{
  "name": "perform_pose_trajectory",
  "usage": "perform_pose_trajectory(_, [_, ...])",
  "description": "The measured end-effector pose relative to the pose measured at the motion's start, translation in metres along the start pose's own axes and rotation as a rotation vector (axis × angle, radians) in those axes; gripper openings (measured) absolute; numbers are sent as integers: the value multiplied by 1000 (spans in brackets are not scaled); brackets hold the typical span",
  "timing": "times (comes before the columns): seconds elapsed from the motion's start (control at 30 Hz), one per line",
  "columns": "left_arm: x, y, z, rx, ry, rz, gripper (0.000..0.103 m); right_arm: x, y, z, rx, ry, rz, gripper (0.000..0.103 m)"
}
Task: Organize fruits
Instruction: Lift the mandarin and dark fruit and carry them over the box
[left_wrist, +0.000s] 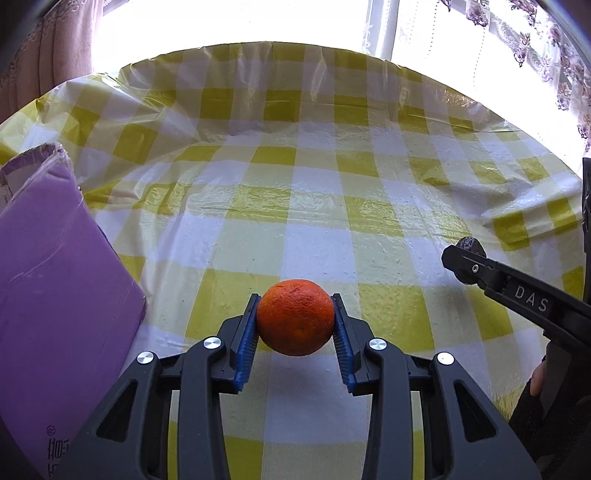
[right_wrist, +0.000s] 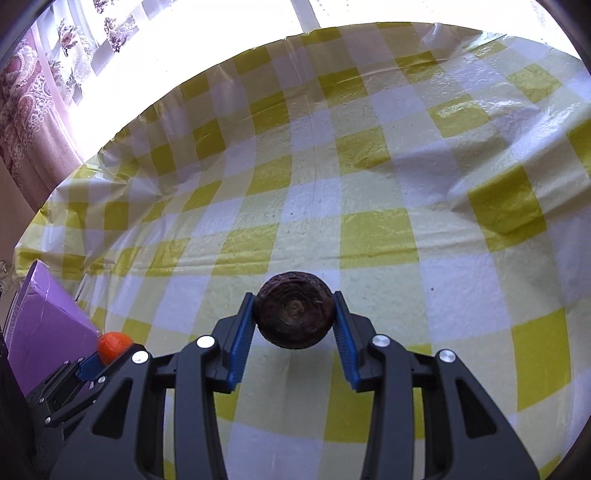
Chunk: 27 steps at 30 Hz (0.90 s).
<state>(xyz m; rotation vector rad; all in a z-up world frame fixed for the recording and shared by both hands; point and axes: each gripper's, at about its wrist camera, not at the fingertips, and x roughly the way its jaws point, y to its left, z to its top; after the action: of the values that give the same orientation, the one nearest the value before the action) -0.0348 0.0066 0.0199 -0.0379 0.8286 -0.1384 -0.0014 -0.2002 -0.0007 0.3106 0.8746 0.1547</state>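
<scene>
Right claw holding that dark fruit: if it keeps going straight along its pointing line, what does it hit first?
Likely the checked tablecloth. The right claw, shut on the dark round fruit, points down at bare cloth, nothing standing ahead. The purple box sits well off to its left. Depth uncertain.

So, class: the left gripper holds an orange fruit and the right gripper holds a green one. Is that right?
Not quite. The right gripper holds a dark brown fruit, not green, as the right wrist view shows. The left gripper does hold the orange fruit.
</scene>
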Motion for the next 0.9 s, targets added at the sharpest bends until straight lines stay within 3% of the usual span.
perform_pose_trajectory(0.3, [-40,4,-13,25,-37,-24,36,-26,29,-48,-44,56,-16,41])
perform_pose_trajectory(0.47, [-69,5,-15,37,-75,-40,36,-47,43,-50,-52,42,13,42])
perform_pose_trajectory(0.7, [-135,15,-14,50,-220,-33,36,-81,87,-42,-148,-30,77,42])
perform_pose_trajectory(0.9, [-200,52,-12,37,-350,72,36,-105,160,-47,-320,-61,155,42])
